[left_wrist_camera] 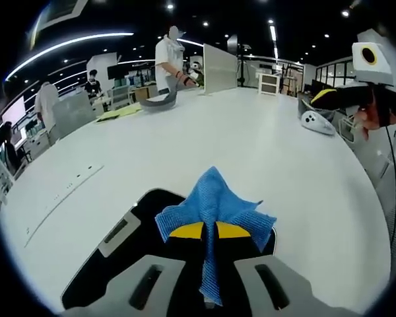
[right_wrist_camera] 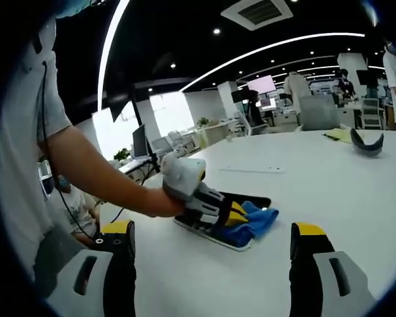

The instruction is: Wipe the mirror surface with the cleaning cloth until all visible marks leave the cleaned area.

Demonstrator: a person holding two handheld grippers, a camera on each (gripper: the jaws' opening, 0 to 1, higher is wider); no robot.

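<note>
1. Mirror lies dark on the white table, at 6 o'clock in our left gripper view, under our cloth.
2. Our left gripper is clamped on the cloth, pressing it on the glass.
3. Our right gripper hovers wide apart, empty.
4. Risk, we judge: the unsteadied mirror slides under the wiping, or the bunched cloth misses marks.

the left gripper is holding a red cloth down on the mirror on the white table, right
Not quite: the cloth is blue, not red, as the left gripper view shows. The left gripper does hold it on the mirror, on the white table.
</note>
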